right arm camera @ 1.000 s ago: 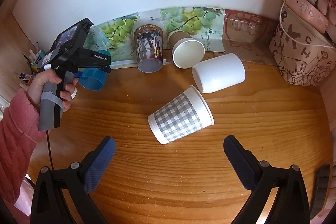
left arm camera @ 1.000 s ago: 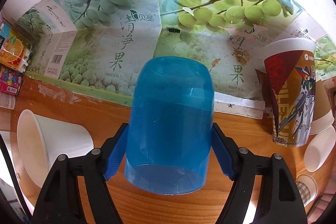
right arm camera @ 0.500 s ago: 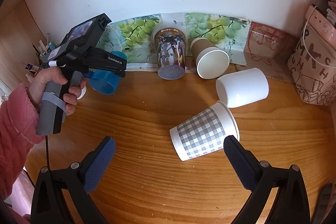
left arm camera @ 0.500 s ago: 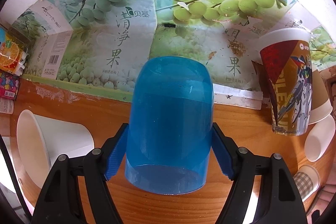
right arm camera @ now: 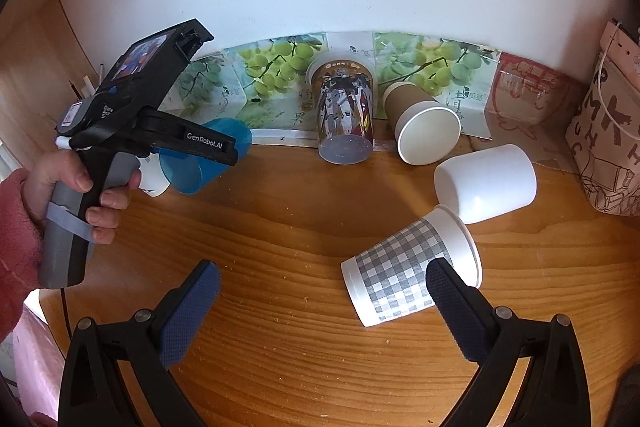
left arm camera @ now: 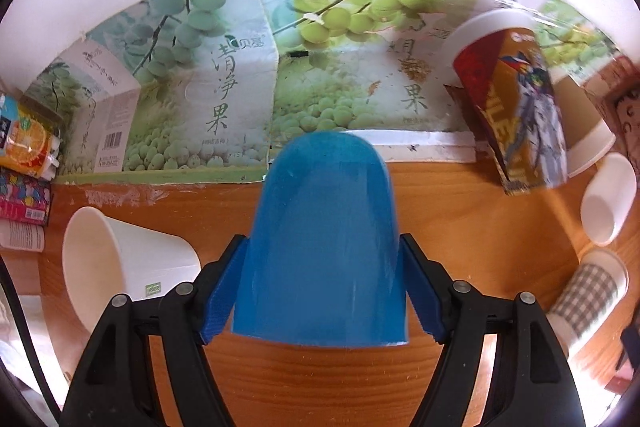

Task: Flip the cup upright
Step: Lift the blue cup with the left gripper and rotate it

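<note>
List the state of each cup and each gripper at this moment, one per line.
blue cup: held off the table, tilted
left gripper: shut on the blue cup
right gripper: open, holding nothing
checked cup: on its side
white cup: on its side
brown cup: on its side
printed cup: tipped toward the camera

Bare wooden tabletop [right arm camera: 280, 243] lies open between the blue cup [right arm camera: 200, 163] at left and the checked paper cup [right arm camera: 404, 267] at right. Behind, a printed cup [right arm camera: 346, 115], a brown cup [right arm camera: 424, 127] and a white cup [right arm camera: 486, 183] crowd the back wall; another white paper cup [left arm camera: 120, 267] lies just left of the blue one.
</note>
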The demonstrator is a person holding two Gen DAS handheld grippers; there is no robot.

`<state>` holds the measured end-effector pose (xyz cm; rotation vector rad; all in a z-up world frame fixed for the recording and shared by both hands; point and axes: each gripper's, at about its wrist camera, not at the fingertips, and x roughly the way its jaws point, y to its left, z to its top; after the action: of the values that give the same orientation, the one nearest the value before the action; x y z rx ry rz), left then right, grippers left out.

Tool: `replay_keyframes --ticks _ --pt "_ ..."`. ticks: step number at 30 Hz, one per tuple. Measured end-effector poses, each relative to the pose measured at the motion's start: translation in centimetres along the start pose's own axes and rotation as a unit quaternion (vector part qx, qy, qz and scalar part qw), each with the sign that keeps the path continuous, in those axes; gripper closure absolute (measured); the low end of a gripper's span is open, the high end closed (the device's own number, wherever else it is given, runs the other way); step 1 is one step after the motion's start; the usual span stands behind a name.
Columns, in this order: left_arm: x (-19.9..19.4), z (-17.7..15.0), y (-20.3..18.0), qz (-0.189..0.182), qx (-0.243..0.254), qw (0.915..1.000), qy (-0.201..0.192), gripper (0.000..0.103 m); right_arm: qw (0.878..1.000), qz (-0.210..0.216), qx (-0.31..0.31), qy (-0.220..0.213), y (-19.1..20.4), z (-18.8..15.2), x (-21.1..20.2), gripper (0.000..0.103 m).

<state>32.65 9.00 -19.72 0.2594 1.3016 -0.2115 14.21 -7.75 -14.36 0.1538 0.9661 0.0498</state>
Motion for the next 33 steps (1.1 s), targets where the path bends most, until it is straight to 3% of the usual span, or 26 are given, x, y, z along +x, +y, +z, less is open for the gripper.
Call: replay_keyframes --ticks 12,21,29,33 --pt "-4.6 -2.9 -2.6 -0.001 0.131 0.9909 -0.032 0.031 0.999 -0.003 -0.040 -0.026 1.8 -2.0 -0.4 0.000" --pt "-5.5 -3.5 -2.2 -0.027 0.124 0.9918 -0.010 0.034 0.999 0.000 -0.033 -0.017 2.7 -4.1 -1.1 0.000" --pt "-6.5 -5.9 -3.9 -0.043 0.179 0.9829 0.012 0.034 1.000 -0.001 -0.027 -0.010 3.4 -6.2 -1.9 0.000" --pt "-6.6 -7.4 -5.3 -0.059 0.209 0.9752 0.041 0.034 1.000 -0.002 -0.023 -0.009 3.6 -7.3 -2.7 0.000"
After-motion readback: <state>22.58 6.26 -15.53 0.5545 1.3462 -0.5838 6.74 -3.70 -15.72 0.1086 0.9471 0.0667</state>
